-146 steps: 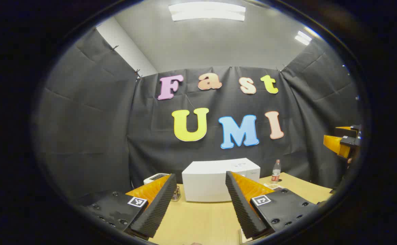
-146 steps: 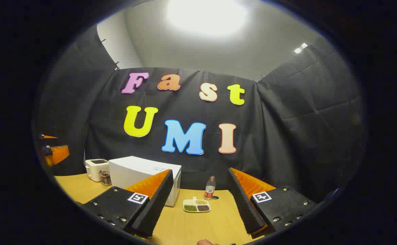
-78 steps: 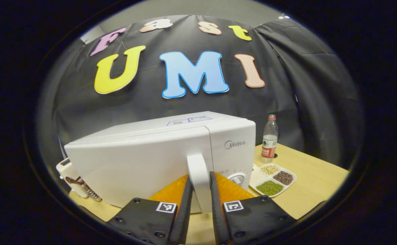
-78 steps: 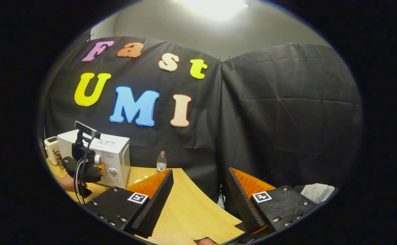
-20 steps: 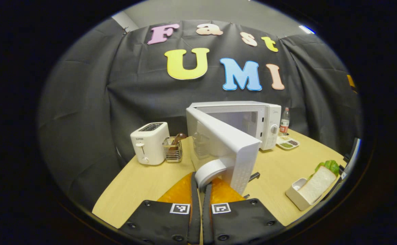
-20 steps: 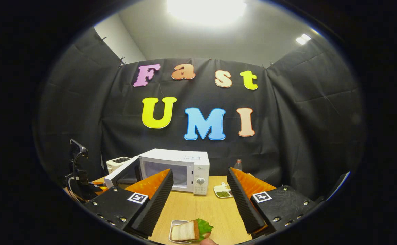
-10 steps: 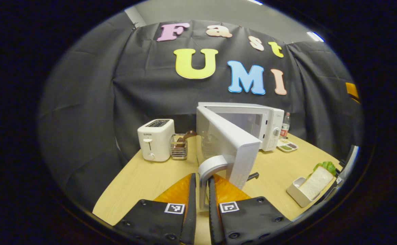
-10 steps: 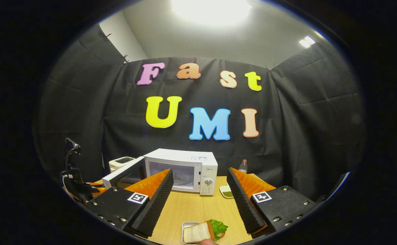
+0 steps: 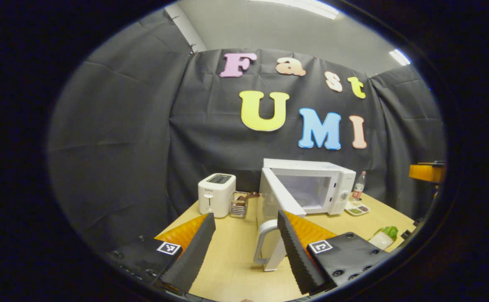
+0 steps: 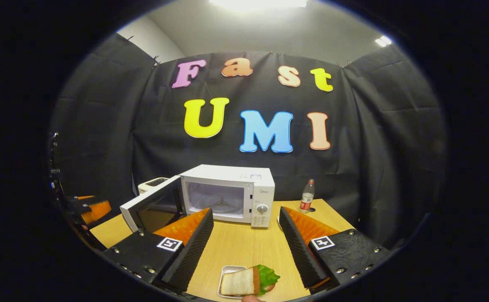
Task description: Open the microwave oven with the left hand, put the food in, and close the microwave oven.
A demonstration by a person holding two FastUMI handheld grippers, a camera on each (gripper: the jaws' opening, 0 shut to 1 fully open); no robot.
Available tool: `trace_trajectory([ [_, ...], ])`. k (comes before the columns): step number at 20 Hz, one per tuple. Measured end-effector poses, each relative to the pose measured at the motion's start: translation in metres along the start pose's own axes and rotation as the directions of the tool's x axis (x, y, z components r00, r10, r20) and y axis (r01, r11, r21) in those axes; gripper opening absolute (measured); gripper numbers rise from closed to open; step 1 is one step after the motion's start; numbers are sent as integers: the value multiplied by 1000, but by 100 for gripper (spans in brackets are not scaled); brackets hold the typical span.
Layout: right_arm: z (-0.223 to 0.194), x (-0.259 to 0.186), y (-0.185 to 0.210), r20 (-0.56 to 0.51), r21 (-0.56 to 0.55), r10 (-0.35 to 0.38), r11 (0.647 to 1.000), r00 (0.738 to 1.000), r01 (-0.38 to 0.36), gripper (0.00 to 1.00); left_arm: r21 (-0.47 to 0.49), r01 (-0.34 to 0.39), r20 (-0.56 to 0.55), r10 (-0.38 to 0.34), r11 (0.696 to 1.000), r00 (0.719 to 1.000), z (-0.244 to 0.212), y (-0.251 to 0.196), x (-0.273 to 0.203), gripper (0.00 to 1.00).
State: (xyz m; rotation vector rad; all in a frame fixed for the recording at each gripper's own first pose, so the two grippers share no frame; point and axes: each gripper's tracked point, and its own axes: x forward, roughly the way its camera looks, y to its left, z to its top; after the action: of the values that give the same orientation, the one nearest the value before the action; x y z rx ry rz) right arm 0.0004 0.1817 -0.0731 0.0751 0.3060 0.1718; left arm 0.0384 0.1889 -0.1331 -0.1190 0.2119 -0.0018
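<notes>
White toaster (image 9: 216, 194) beside open microwave (image 9: 311, 186)

Staged recording booth, black cloth walls (image 10: 378, 138), mock kitchen table (image 10: 244, 247)

Count on the worktop (image 10: 244, 247): 1 microwave oven (image 10: 227, 195), 1 toaster (image 9: 216, 194), 1 wire basket (image 9: 239, 209), 1 water bottle (image 10: 307, 195), 1 divided snack plate (image 9: 356, 208), 1 sandwich (image 10: 246, 280) in 1 white tray (image 10: 226, 271). 2 grippers: left gripper (image 9: 244, 247), right gripper (image 10: 244, 247).
</notes>
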Motion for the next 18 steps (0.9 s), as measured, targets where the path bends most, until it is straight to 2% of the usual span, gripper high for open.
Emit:
trace_trajectory([
  [4,-30,14,-11,-112,48,64,997,992,-59,96,31,-36,91,33,999,995,42,-10,-25,95],
  [9,-74,28,-26,-266,145,123,986,956,-87,96,24,-68,144,64,997,988,66,-24,-40,95],
  [13,-119,34,-33,-416,227,177,970,892,-86,97,15,-99,153,95,995,984,71,-31,-46,95],
  [18,-161,33,-37,-529,316,260,944,808,-96,98,50,-159,153,149,986,977,66,-33,-53,95],
])
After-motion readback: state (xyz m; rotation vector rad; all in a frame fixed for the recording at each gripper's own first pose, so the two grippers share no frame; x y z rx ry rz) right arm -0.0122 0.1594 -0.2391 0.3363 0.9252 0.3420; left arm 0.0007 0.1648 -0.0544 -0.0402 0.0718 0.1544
